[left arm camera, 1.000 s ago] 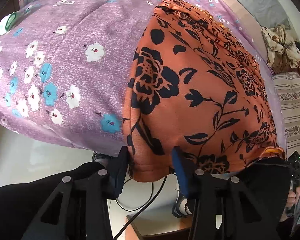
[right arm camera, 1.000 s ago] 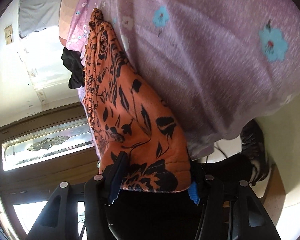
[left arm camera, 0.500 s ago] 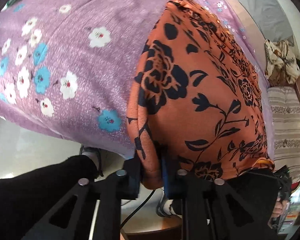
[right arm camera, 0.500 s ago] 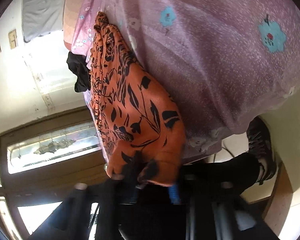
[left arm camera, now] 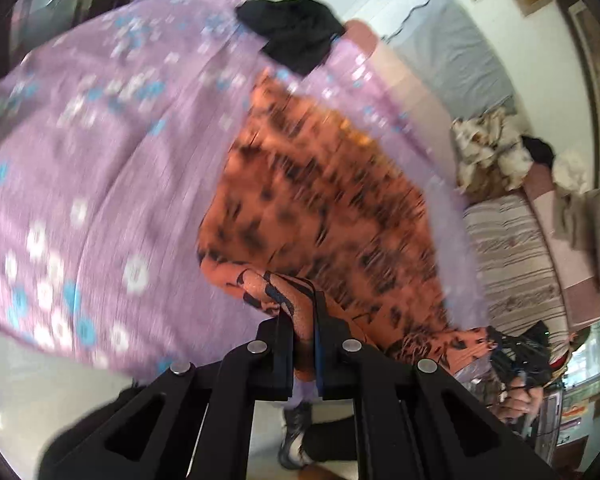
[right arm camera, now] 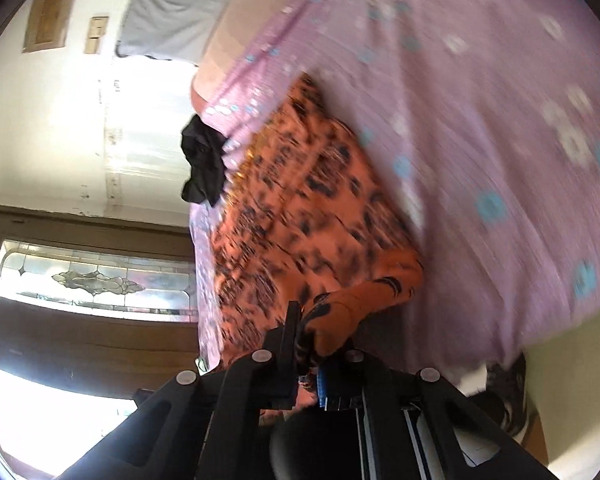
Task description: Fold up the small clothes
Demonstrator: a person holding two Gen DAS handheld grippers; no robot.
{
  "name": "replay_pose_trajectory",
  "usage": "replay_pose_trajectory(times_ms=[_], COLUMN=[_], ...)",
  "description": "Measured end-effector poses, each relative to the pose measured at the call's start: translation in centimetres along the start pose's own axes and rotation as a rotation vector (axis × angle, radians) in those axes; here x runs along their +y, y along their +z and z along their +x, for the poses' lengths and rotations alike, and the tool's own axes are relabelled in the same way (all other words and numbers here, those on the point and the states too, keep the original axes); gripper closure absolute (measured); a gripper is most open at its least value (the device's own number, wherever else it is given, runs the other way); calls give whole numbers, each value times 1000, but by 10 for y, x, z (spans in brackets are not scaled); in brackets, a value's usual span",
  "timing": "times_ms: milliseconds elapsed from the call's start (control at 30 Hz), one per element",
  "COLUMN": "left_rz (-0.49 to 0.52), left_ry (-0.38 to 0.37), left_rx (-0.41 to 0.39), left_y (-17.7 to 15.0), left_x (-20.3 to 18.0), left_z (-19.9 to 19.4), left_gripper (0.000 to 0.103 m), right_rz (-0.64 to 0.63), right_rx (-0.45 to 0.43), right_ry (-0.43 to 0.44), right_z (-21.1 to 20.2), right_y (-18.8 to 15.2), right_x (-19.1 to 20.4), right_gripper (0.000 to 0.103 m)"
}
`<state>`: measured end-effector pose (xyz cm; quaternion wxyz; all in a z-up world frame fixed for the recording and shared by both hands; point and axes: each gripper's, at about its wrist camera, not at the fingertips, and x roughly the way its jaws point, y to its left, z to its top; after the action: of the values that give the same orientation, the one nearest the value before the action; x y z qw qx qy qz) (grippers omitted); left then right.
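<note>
An orange garment with a black flower print [left arm camera: 324,200] lies spread on a bed with a purple floral sheet [left arm camera: 100,168]. My left gripper [left arm camera: 302,312] is shut on one near corner of the garment, whose hem bunches up between the pads. My right gripper [right arm camera: 306,332] is shut on the other near corner of the orange garment [right arm camera: 300,208], lifted off the purple sheet [right arm camera: 480,120]. In the left wrist view the right gripper [left arm camera: 512,356] shows at the lower right, in a person's hand. Both views are blurred.
A black piece of clothing [left arm camera: 296,36] lies at the far end of the bed, also visible as the black cloth [right arm camera: 204,160]. A striped sofa [left arm camera: 516,264] with crumpled clothes [left arm camera: 488,148] stands to the right. The person's dark shoe [left arm camera: 296,436] is on the floor below.
Both grippers went from open around the garment's near corners to shut on them, then rose, lifting the near edge off the sheet.
</note>
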<state>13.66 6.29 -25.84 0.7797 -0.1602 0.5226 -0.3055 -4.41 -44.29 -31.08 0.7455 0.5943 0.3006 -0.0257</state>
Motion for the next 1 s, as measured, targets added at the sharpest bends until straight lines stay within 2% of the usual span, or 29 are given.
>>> replay_pose_trajectory(times_ms=[133, 167, 300, 400, 500, 567, 600, 733, 767, 833, 867, 900, 933, 967, 1000], left_rz=[1, 2, -15, -20, -29, -37, -51, -119, -150, -199, -222, -232, -241, -251, -263], left_ry=[-27, -28, -22, 3, 58, 87, 106, 163, 140, 68, 26, 2, -32, -39, -29], left_rx=[-33, -37, -53, -46, -47, -53, -50, 18, 20, -7, -30, -51, -98, -154, -204], left_y=[57, 69, 142, 194, 239, 259, 268, 276, 273, 271, 270, 270, 271, 271, 270], left_x=[-10, -11, -14, -16, -15, -10, -3, 29, 40, 51, 54, 55, 54, 54, 53], left_z=[-1, 2, 27, 66, 115, 145, 163, 220, 228, 223, 215, 207, 192, 177, 165], left_gripper=[95, 95, 95, 95, 95, 95, 95, 93, 93, 92, 91, 86, 75, 65, 44], right_rz=[-42, -58, -87, -77, -51, -23, 13, 77, 98, 161, 185, 189, 174, 150, 130], right_rx=[-34, -6, -72, -117, -154, -178, -181, -172, -167, -172, -178, -160, -177, -204, -240], right_ry=[0, -33, -24, -25, -8, -19, -23, -78, -79, -18, 25, -6, -8, -15, -27], right_z=[10, 15, 42, 75, 124, 156, 176, 232, 240, 241, 237, 228, 219, 206, 190], right_y=[36, 48, 109, 157, 204, 229, 241, 269, 272, 275, 274, 276, 278, 278, 278], right_x=[31, 40, 74, 89, 91, 84, 75, 39, 28, 8, 0, -3, -2, 1, 5], right_gripper=[96, 96, 96, 97, 96, 96, 93, 92, 92, 91, 84, 80, 69, 41, 26])
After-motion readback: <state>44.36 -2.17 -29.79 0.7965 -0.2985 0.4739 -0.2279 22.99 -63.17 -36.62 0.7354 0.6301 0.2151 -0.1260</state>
